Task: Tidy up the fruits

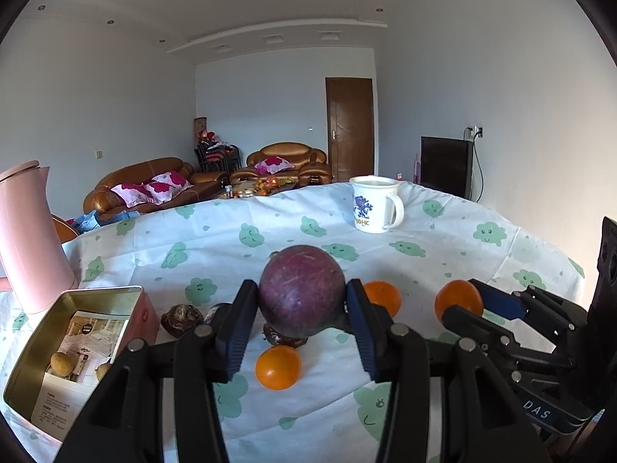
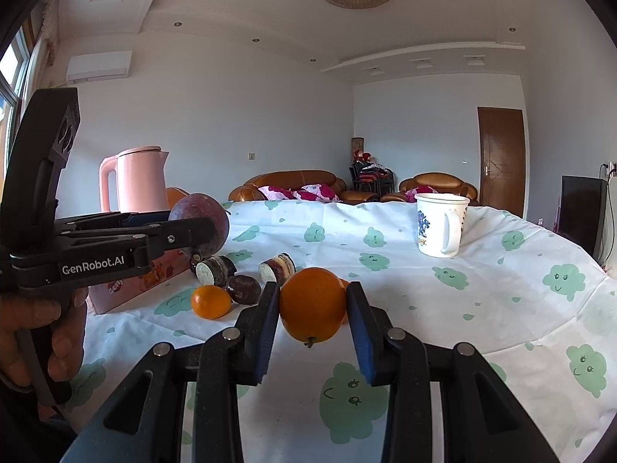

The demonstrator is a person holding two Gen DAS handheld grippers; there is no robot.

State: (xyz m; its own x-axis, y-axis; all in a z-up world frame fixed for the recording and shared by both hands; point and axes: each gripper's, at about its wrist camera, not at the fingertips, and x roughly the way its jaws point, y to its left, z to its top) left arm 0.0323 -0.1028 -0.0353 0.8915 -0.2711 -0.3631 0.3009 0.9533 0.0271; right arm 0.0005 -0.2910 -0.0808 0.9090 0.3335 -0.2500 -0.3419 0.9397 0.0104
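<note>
My left gripper [image 1: 302, 301] is shut on a round purple fruit [image 1: 302, 289] and holds it above the table; it also shows in the right wrist view [image 2: 200, 227]. My right gripper [image 2: 313, 308] is shut on an orange [image 2: 313, 305], lifted off the cloth; in the left wrist view that orange [image 1: 459, 301] sits at the right. Loose oranges [image 1: 278, 367] [image 1: 381, 297] and dark brown wrinkled fruits [image 1: 181, 318] lie on the tablecloth. An open pink tin box [image 1: 77, 347] stands at the left with small yellowish fruits [image 1: 61, 363] and a leaflet inside.
A pink kettle [image 1: 27, 239] stands behind the tin. A white mug [image 1: 376, 202] stands at the far side of the table. The cloud-print tablecloth [image 1: 231, 239] covers a round table; its far edge drops off toward sofas.
</note>
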